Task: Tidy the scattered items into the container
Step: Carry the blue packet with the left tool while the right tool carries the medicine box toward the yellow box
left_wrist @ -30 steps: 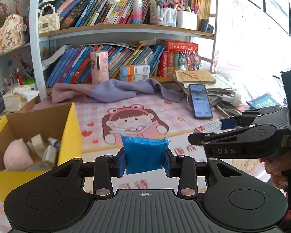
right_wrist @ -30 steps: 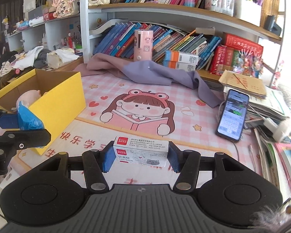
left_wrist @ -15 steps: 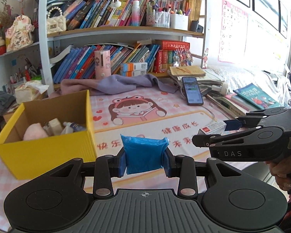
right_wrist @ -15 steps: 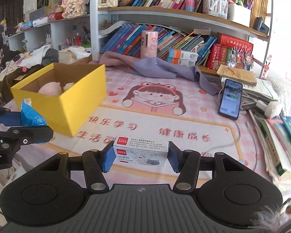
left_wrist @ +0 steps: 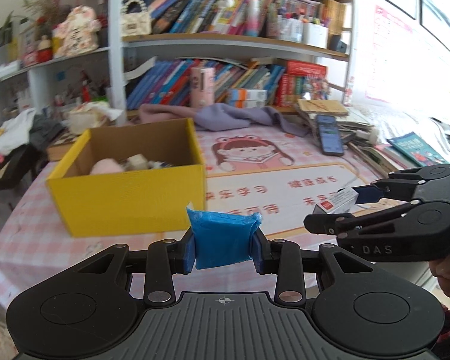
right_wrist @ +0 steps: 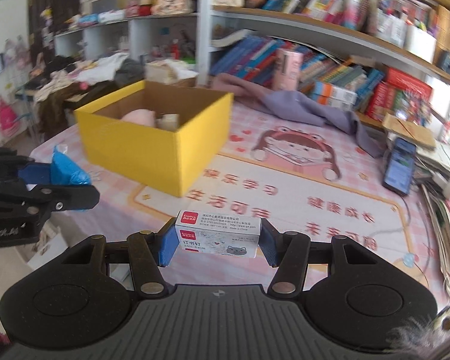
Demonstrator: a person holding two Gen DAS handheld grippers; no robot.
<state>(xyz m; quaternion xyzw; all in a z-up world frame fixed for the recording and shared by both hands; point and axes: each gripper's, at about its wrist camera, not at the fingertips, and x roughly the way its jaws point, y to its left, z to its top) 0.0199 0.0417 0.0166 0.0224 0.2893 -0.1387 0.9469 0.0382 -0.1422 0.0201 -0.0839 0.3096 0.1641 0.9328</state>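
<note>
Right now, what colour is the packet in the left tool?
Bright blue. The packet is pinched in the left tool; left wrist view shows it best.

A bright yellow cardboard box with a plain brown inside (left_wrist: 129,198), a crinkled blue plastic packet (left_wrist: 223,244), a small white carton with red labels (right_wrist: 218,234), a pink-and-white checked table mat with a cartoon girl (right_wrist: 300,186), a lilac cloth (right_wrist: 300,106)

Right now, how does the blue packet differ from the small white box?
The blue packet is soft, crinkled and plain; the small white box is rigid, rectangular and printed, with a red logo. The packet sits in the left gripper, the box in the right gripper. Both are clamped between blue fingers, outside the yellow box.
</note>
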